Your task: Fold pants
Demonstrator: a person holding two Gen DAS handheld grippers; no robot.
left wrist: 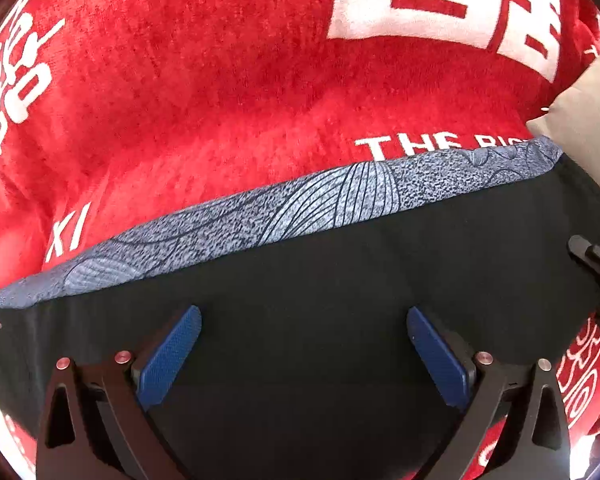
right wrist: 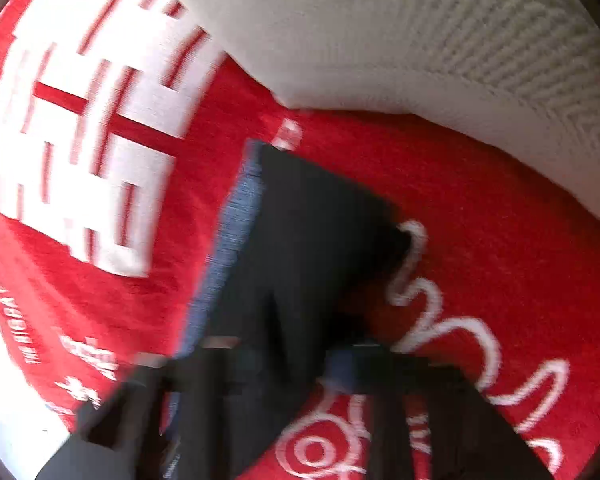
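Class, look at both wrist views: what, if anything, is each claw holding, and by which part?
The left claw is open over the pants, holding nothing. The right claw is too blurred to tell.

Motion blur smears the right gripper [right wrist: 284, 364] (jaw gap unreadable); the pants [right wrist: 300, 240] cover the blanket's [right wrist: 500, 240] lettering.

Home, likely bedroom; red blanket [left wrist: 204, 92]; grey pillow [right wrist: 400, 32].

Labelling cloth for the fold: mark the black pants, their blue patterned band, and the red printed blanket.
black pants [left wrist: 300, 280]: left wrist view, flat dark middle.
blue patterned band [left wrist: 340, 196]: left wrist view, line-printed stretch.
red printed blanket [left wrist: 180, 100]: left wrist view, plain red pile.
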